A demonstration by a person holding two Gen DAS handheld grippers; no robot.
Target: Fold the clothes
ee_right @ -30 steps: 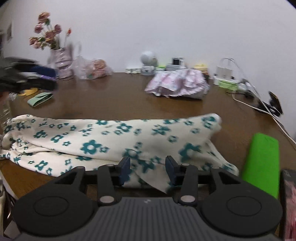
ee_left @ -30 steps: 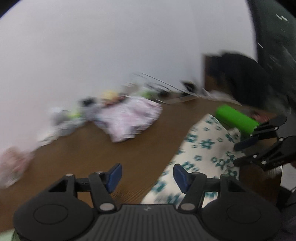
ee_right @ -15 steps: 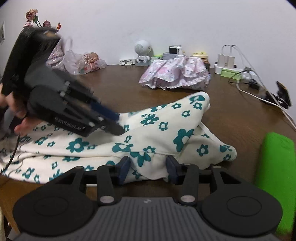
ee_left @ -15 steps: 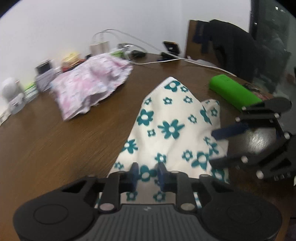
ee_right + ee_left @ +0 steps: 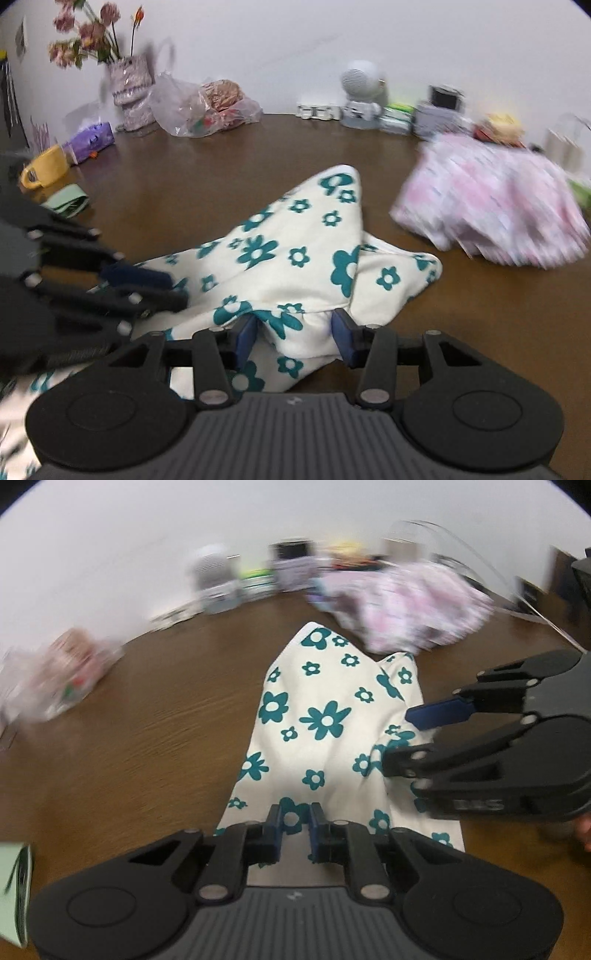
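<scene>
**Brown wooden table with a flower-print garment lifted between two grippers**

Brown wooden table [image 5: 229,173] fills both views, backed by a white wall [image 5: 147,535]. Cream garment with teal flowers [image 5: 321,716] lies at frame centre, its far corner peaked toward the wall. Left gripper [image 5: 294,825], lower centre of the left wrist view, has its blue pads closing, with a fold of the near hem pinched between them. Right gripper [image 5: 294,334], lower centre of the right wrist view, stands partly apart, and a bunched hem fills the gap, touching both pads. Each tool appears in the other's view: the right at the right edge, the left at the left edge. Pink garment [image 5: 491,206] lies heaped at right, apart from the flowered cloth. Along the wall stand a vase of flowers [image 5: 129,88], a plastic bag [image 5: 207,107], a yellow mug [image 5: 46,168] and a small white device [image 5: 360,96]. Much of the background is blurred.
</scene>
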